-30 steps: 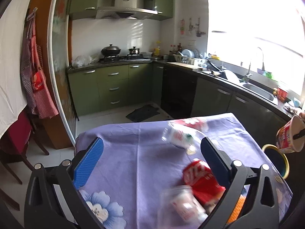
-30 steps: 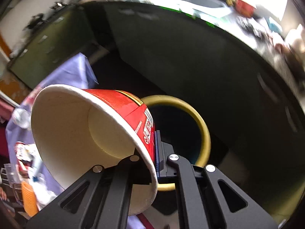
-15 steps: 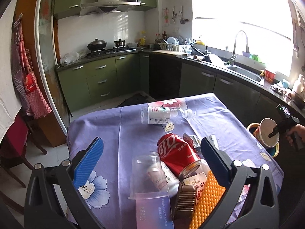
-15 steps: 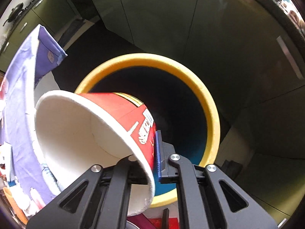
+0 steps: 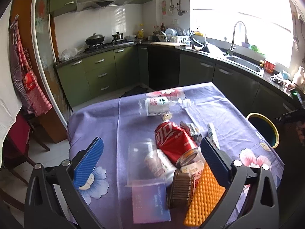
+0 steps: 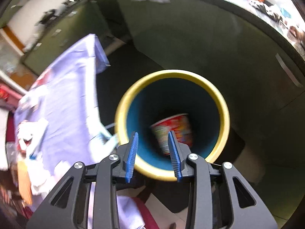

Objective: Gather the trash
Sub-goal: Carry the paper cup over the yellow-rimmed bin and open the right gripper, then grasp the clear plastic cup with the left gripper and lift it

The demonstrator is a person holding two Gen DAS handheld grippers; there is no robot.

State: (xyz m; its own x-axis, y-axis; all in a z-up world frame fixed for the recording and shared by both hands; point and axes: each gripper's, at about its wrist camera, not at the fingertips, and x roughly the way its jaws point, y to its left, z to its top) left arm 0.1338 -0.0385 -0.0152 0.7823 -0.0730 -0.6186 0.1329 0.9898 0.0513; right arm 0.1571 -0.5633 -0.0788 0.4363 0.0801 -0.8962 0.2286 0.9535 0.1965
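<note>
The red printed paper cup (image 6: 174, 131) inside the yellow-rimmed round bin (image 6: 122, 114) is smeared by motion, its print unreadable, and its lower part sits behind a blue finger pad. The purple flowered tablecloth (image 6: 66, 99) beside it (right wrist view) is blurred too. In the left wrist view, the orange ridged foam sheet (image 5: 205, 194) is cut off by the black gripper frame

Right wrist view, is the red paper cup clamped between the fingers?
No, the red paper cup lies down inside the yellow-rimmed bin, and the opening fingers of the right gripper have nothing between them.
</note>
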